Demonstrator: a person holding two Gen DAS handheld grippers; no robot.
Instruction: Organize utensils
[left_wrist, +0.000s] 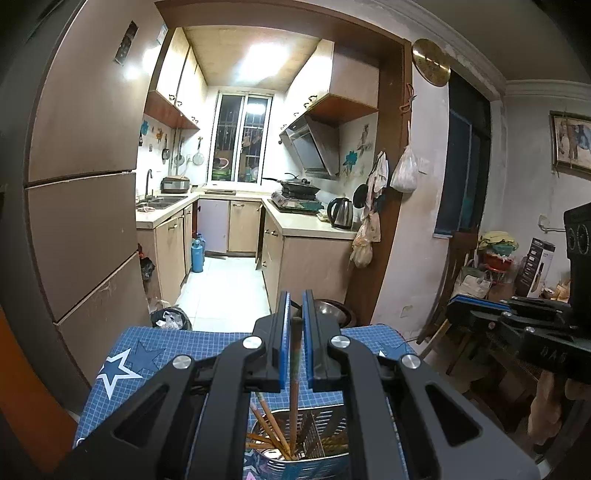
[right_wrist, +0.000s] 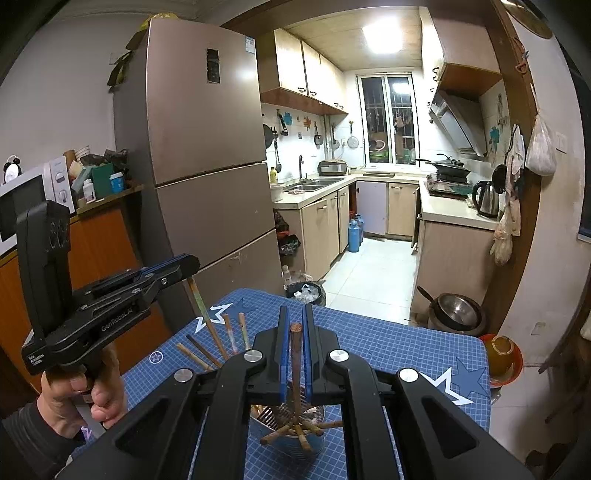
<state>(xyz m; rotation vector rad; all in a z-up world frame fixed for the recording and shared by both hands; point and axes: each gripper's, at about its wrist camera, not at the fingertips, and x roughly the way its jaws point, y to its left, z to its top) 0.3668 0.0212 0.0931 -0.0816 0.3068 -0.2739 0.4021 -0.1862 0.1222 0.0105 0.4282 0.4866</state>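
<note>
My left gripper (left_wrist: 295, 306) is shut on a brown chopstick (left_wrist: 294, 373) that hangs down into the perforated metal utensil holder (left_wrist: 314, 439), which holds several wooden chopsticks. My right gripper (right_wrist: 294, 314) is shut on another brown chopstick (right_wrist: 294, 354), upright over the same holder (right_wrist: 288, 432). The left gripper (right_wrist: 184, 267) also shows in the right wrist view with its chopstick (right_wrist: 207, 321) slanting down. Several loose chopsticks (right_wrist: 199, 352) lie on the blue star-patterned mat (right_wrist: 388, 350).
The table (left_wrist: 147, 354) stands before a kitchen doorway. A fridge (right_wrist: 207, 166) is at the left, a bin (right_wrist: 306, 291) beyond the far edge, a metal pot (right_wrist: 458, 314) and an orange bowl (right_wrist: 500, 354) at the right.
</note>
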